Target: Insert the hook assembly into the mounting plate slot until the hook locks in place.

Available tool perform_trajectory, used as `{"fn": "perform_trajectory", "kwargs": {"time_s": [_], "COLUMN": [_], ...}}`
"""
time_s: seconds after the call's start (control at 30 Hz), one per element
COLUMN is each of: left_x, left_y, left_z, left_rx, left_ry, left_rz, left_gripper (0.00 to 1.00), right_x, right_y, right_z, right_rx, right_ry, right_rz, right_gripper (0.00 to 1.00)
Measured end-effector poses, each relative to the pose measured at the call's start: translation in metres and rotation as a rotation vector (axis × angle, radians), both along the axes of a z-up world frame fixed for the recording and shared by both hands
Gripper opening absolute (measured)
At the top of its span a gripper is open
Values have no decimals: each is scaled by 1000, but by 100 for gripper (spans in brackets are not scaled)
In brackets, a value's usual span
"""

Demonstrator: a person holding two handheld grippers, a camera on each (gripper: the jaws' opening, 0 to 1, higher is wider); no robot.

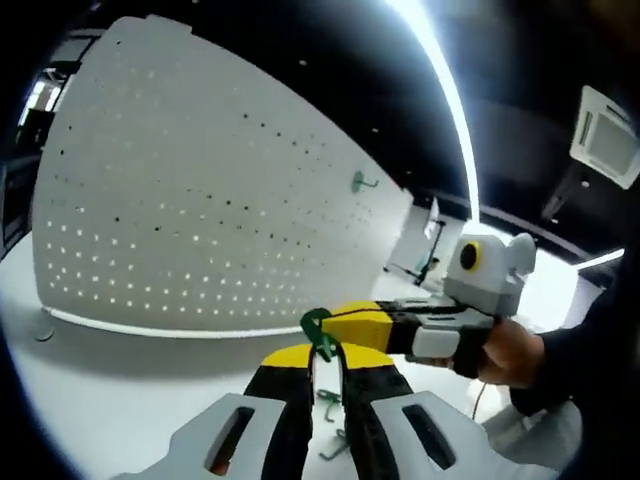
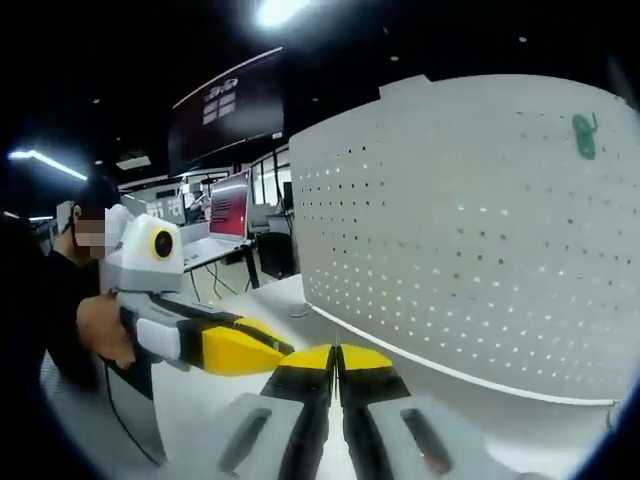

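A small green hook (image 1: pixel 318 335) hangs at the yellow tip of my right gripper (image 1: pixel 345 322), which reaches in from the right and is shut on it. Its stem drops into the narrow gap between the tips of my left gripper (image 1: pixel 328 358), whose jaws stand slightly apart around it. In the right gripper view my right gripper (image 2: pixel 337 358) has its jaws pressed together, and the left gripper's yellow tip (image 2: pixel 245 350) lies just to their left. The white perforated mounting plate (image 1: pixel 200 200) (image 2: pixel 470 230) stands upright behind, with another green hook (image 1: pixel 362 182) (image 2: pixel 585 135) mounted on it.
Loose green hooks (image 1: pixel 330 400) lie on the white table (image 1: pixel 120 400) below my left jaws. A person's hand (image 1: pixel 510 350) holds the right gripper and another hand (image 2: pixel 100 330) holds the left one. Desks with monitors (image 2: pixel 228 205) stand in the background.
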State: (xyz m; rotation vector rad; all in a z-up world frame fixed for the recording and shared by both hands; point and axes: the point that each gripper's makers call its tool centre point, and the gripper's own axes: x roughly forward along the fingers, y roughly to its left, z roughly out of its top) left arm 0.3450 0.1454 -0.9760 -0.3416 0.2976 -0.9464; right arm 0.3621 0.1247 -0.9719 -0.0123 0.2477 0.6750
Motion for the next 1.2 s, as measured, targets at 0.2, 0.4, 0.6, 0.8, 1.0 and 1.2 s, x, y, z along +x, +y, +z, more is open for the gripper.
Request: {"fn": "perform_trajectory", "kwargs": {"time_s": [0.2, 0.4, 0.6, 0.8, 1.0, 1.2], "left_x": [-1, 0, 0, 1, 0, 1], "left_y": [-1, 0, 1, 2, 1, 2], "left_z": [0, 1, 2, 2, 3, 4], "left_rx": [0, 3, 4, 1, 5, 5], "left_ry": [1, -7, -11, -10, -18, -26], "left_rz": [3, 8, 12, 16, 14, 19], "left_gripper": [8, 8, 7, 6, 5, 4], "right_x": [-4, -7, -8, -9, -9, -10], "right_y": [6, 12, 15, 16, 15, 15], "right_z": [5, 5, 4, 5, 4, 4], "right_rx": [34, 44, 52, 76, 96, 113], "right_ry": [4, 11, 19, 33, 45, 57], "right_rz": [11, 25, 32, 28, 22, 22], "right_gripper": [0, 0, 0, 0, 0, 0]}}
